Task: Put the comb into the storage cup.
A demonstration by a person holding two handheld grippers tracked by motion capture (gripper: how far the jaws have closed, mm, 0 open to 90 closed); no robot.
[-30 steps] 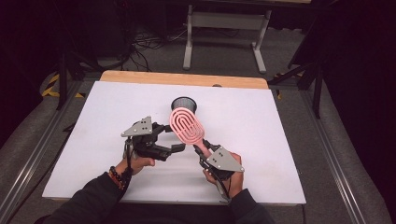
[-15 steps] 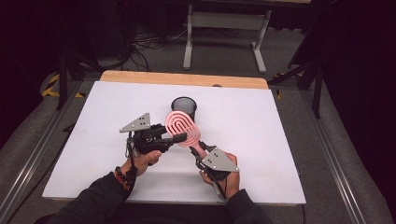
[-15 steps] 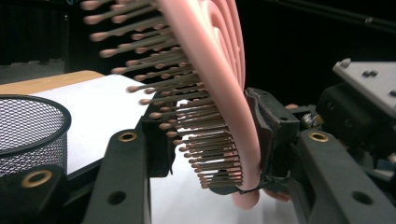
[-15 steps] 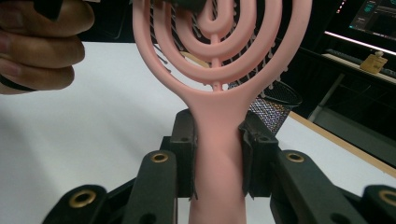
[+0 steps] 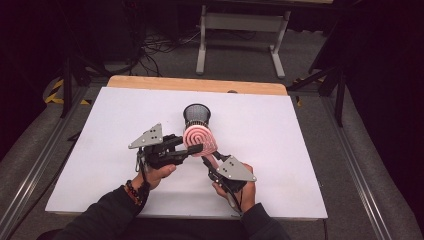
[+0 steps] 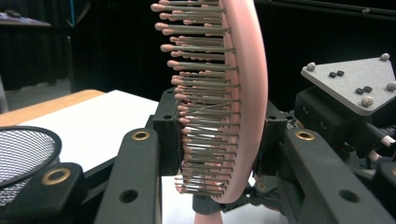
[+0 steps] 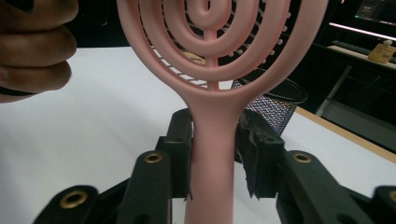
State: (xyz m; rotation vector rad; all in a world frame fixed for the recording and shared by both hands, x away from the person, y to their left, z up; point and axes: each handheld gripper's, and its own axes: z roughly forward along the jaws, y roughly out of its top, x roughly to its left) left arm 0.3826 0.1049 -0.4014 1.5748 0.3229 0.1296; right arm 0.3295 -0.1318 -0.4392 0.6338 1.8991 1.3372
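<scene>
A pink hairbrush (image 5: 200, 141) with a looped open back is held upright over the white table (image 5: 300, 150). My left gripper (image 5: 197, 148) has just been closing and is now shut on the brush's head, bristles against one pad (image 6: 169, 135) and the pink back (image 6: 243, 93) against the other. My right gripper (image 5: 209, 162) holds the handle (image 7: 212, 140) from below. Its jaws have just been opening slightly, but the handle is still between them and both pads touch it. A black mesh cup (image 5: 196, 116) stands just behind the brush.
The mesh cup (image 7: 275, 105) stands upright close beyond both grippers. A wooden strip (image 5: 197, 84) edges the table's far side, with a metal stand (image 5: 240, 30) and cables on the floor beyond. White table surface lies to the left and right.
My left gripper has moved right to the brush's head and closed on it. The brush has tipped more upright. The right hand has stayed put.
</scene>
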